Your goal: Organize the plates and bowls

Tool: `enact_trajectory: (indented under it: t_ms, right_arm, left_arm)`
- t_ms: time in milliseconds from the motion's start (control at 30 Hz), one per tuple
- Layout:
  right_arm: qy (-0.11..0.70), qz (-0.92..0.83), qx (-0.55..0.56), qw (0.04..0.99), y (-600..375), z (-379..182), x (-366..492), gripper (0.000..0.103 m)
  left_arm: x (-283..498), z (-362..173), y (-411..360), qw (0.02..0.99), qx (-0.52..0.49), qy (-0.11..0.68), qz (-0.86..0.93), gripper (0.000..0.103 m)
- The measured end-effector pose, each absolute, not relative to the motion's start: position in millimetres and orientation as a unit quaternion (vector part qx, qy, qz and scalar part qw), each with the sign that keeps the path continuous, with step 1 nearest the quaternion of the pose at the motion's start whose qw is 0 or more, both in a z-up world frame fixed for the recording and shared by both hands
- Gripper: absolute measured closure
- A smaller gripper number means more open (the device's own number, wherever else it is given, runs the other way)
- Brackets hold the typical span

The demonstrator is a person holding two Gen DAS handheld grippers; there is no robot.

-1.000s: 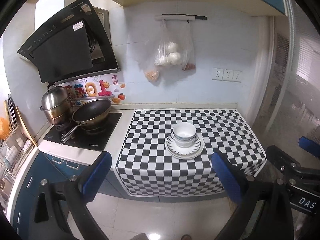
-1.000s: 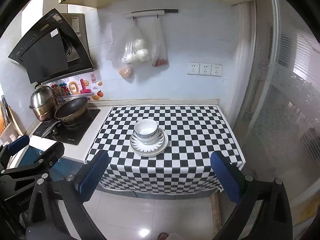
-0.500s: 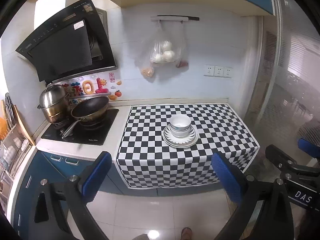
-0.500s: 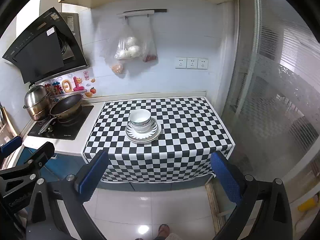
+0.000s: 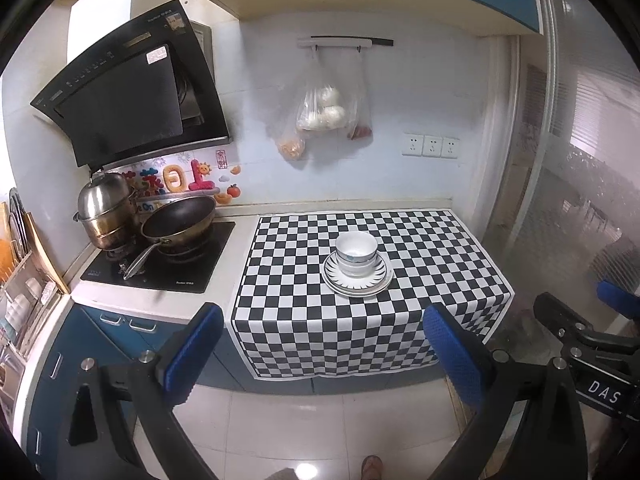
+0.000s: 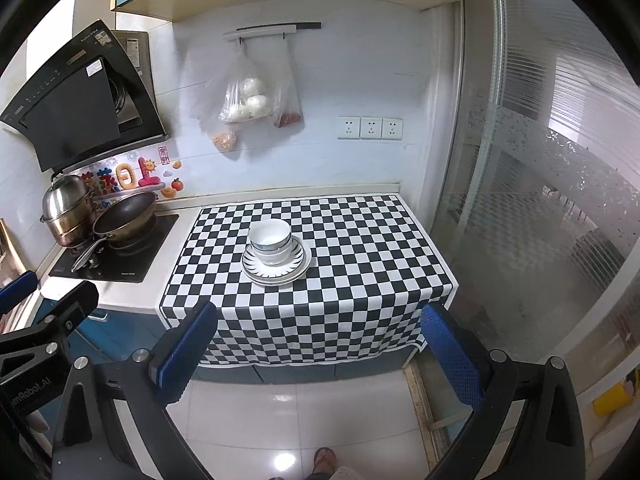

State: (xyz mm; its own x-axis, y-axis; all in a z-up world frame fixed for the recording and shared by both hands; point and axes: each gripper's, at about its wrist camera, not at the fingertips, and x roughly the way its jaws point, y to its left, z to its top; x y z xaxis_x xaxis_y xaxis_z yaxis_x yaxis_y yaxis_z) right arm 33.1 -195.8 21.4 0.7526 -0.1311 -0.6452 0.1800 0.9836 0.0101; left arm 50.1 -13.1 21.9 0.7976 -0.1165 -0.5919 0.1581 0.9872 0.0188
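Observation:
White bowls (image 5: 356,250) sit nested on a stack of white plates (image 5: 374,282) in the middle of the checkered cloth (image 5: 320,328) on the counter; they also show in the right wrist view, bowls (image 6: 270,240) on plates (image 6: 298,266). My left gripper (image 5: 322,344) is open and empty, held well back from the counter above the floor. My right gripper (image 6: 320,344) is open and empty too, equally far back. Each gripper shows at the edge of the other's view.
A stove with a frying pan (image 5: 178,224) and a steel pot (image 5: 106,210) stands left of the cloth. A range hood (image 5: 128,92) hangs above it. Plastic bags (image 5: 324,112) hang on the wall. A glass partition (image 6: 540,200) bounds the right side. A dish rack (image 5: 20,272) is far left.
Both grippers have drawn back from the counter, so the stack looks smaller and more floor shows. The bowls and plates have not moved.

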Motion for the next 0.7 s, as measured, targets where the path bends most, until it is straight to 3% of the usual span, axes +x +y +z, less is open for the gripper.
enact_trajectory:
  t_ms: [700]
  right_arm:
    - [0.342, -0.084, 0.032, 0.935, -200.1, 19.7, 36.8, 0.0]
  left_arm:
    - [47.7, 21.2, -13.5, 0.949, 0.028, 0.308, -0.061, 0.001]
